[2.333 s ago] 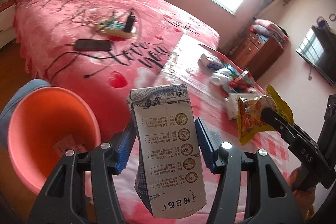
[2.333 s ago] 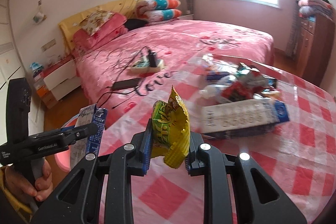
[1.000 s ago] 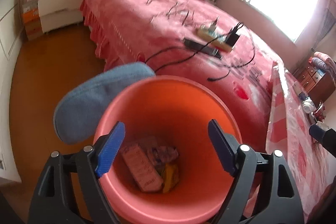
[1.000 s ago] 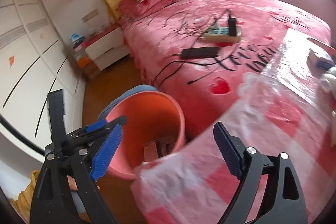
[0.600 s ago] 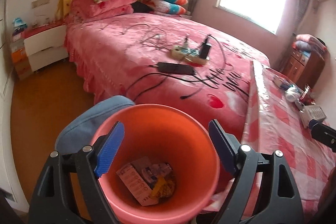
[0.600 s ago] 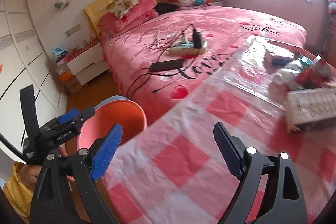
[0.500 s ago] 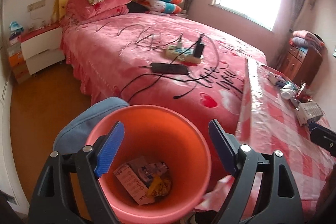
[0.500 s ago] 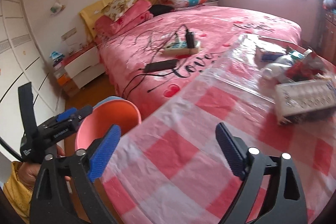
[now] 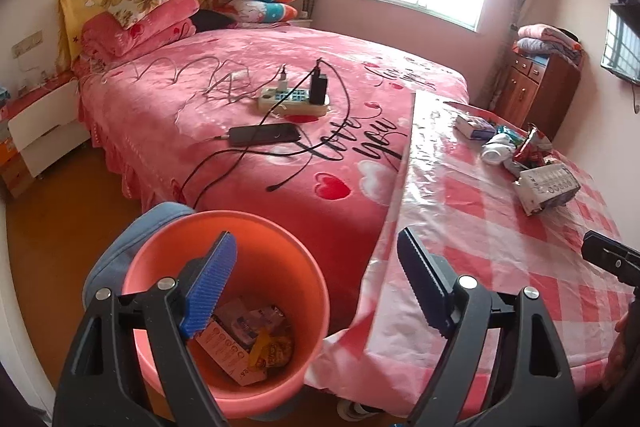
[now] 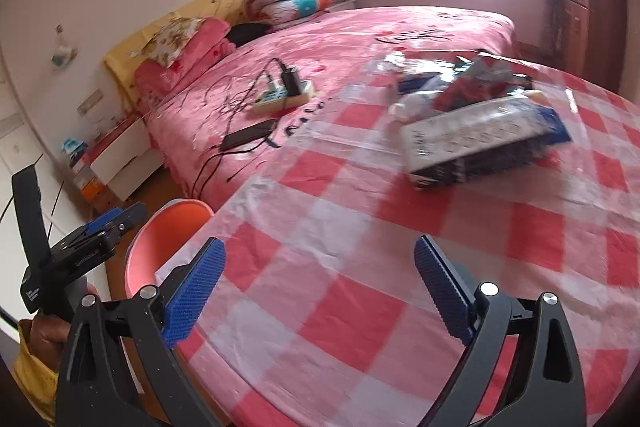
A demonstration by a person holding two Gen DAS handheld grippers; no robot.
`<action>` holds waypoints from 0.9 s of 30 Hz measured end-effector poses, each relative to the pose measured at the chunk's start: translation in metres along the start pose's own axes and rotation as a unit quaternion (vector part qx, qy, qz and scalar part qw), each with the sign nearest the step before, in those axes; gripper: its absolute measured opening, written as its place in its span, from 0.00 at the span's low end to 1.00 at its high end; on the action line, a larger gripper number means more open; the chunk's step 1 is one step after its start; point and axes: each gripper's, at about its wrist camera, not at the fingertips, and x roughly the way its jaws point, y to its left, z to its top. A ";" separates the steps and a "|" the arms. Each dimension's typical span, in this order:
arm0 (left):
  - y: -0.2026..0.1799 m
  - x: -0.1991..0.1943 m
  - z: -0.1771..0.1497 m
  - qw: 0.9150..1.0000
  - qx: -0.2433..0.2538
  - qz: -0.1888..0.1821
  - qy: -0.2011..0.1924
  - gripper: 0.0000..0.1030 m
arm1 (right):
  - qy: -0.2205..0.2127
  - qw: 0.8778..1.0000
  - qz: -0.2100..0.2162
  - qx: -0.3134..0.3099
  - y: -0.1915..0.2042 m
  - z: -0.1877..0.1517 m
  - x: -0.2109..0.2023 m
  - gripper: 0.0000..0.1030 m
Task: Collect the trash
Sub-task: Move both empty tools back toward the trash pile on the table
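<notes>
Some wrappers lie in the round orange plastic bucket (image 9: pixel 312 267); the left gripper (image 9: pixel 316 283) and right gripper (image 10: pixel 316 291) gape empty; the flattened white carton (image 10: pixel 480 143) and scraps on the checked table (image 10: pixel 360 307) remain.

The milk carton (image 9: pixel 230 345) and the yellow snack wrapper (image 9: pixel 270 347), earlier clamped in the left gripper (image 9: pixel 316 287) and the right gripper (image 10: pixel 318 291), are now seen lying inside the orange bucket (image 9: pixel 240 227). Both grippers are seen empty, jaws spread. The right gripper has been swung from the bucket back over the checked tablecloth (image 10: pixel 360 307), toward the far carton (image 10: pixel 484 139).
</notes>
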 end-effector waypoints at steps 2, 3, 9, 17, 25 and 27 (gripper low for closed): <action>-0.005 -0.001 0.002 1.000 0.002 -0.008 -0.003 0.81 | 0.001 1.000 -0.008 0.011 -0.009 0.001 -0.006 0.92; -0.010 -0.003 0.003 1.000 0.004 -0.013 -0.005 0.81 | 0.002 1.000 -0.012 0.017 -0.015 0.002 -0.009 0.92; -0.036 -0.002 0.005 0.999 0.017 -0.032 0.011 0.81 | -0.004 0.999 -0.035 0.023 -0.036 0.007 -0.023 0.92; -0.070 0.004 0.009 0.998 0.041 -0.042 0.024 0.81 | -0.011 0.998 -0.063 0.018 -0.070 0.025 -0.035 0.92; -0.097 0.019 0.018 0.996 0.048 -0.060 0.045 0.81 | -0.017 0.997 -0.072 0.008 -0.099 0.057 -0.034 0.92; -0.106 0.025 0.020 0.995 0.052 -0.065 0.053 0.81 | -0.018 0.997 -0.078 0.002 -0.105 0.066 -0.032 0.92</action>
